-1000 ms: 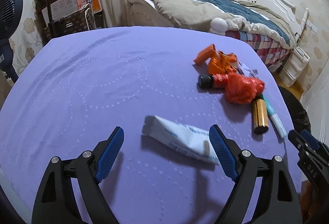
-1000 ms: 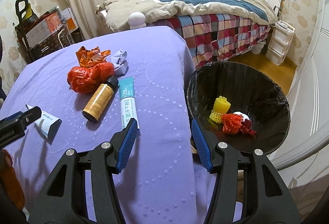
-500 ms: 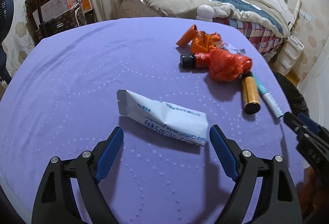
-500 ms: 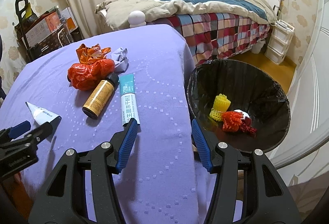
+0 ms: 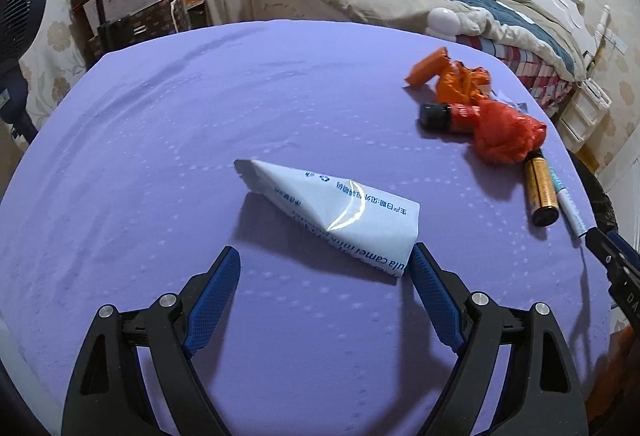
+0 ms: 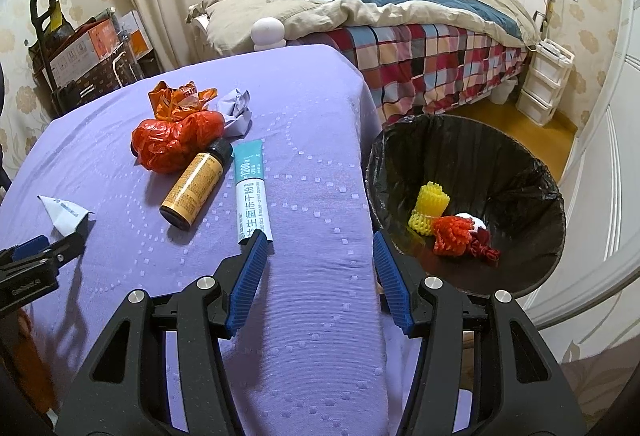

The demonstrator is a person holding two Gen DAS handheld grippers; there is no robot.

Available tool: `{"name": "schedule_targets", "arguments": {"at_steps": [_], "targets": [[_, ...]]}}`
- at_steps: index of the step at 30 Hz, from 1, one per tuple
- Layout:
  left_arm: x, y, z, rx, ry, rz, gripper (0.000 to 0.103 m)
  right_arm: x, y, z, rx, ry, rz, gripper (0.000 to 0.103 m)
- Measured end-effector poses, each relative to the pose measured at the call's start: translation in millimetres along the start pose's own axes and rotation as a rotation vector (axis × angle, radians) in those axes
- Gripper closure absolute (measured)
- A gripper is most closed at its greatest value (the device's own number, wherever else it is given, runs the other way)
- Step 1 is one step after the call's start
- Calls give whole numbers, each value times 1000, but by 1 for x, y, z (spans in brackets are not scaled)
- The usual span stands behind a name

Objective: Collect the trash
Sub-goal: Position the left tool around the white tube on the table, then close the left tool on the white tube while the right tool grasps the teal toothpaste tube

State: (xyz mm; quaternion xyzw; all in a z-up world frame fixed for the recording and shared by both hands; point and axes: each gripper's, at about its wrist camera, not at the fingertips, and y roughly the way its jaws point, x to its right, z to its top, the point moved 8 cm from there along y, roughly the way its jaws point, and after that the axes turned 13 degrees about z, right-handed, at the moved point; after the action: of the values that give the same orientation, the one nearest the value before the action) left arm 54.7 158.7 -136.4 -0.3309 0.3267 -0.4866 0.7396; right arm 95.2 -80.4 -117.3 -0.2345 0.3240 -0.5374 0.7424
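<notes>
A white and blue packet [image 5: 332, 212] lies flat on the purple tablecloth [image 5: 160, 156]. My left gripper [image 5: 325, 260] hovers open just short of it, and the packet's near corner lies by the right fingertip [image 5: 420, 264]. Further right sit a red plastic bag [image 6: 172, 144], an amber bottle [image 6: 196, 188], a teal sachet [image 6: 248, 196], an orange wrapper [image 6: 176, 100] and crumpled paper [image 6: 238, 108]. My right gripper [image 6: 319, 242] stands open and empty over the table's right edge, beside the black-lined bin [image 6: 480, 156].
The bin holds a yellow foam net [image 6: 430, 208] and a red one [image 6: 452, 236]. A bed with a plaid skirt [image 6: 420, 48] stands behind the table. Boxes and a trolley [image 5: 120, 8] fill the far left corner, and white drawers [image 6: 544, 88] stand by the wall.
The left gripper has drawn back and sunk slightly, so the packet now lies ahead of its tips instead of between the fingers. The right gripper has stayed still.
</notes>
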Motion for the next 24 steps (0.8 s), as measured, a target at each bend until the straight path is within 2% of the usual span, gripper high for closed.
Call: {"name": "schedule_targets", "arguments": {"at_steps": [5, 19, 22, 24], "targets": [[-15, -1, -5, -4, -23, 15, 20, 0, 0, 0, 2, -2, -2, 49], [-13, 2, 7, 6, -58, -53, 20, -21, 6, 11, -2, -34, 42, 49], [-13, 2, 9, 22, -49, -54, 37, -26, 8, 11, -12, -43, 47, 49], [-12, 1, 10, 33, -39, -63, 53, -27, 9, 10, -16, -44, 48, 49]]}}
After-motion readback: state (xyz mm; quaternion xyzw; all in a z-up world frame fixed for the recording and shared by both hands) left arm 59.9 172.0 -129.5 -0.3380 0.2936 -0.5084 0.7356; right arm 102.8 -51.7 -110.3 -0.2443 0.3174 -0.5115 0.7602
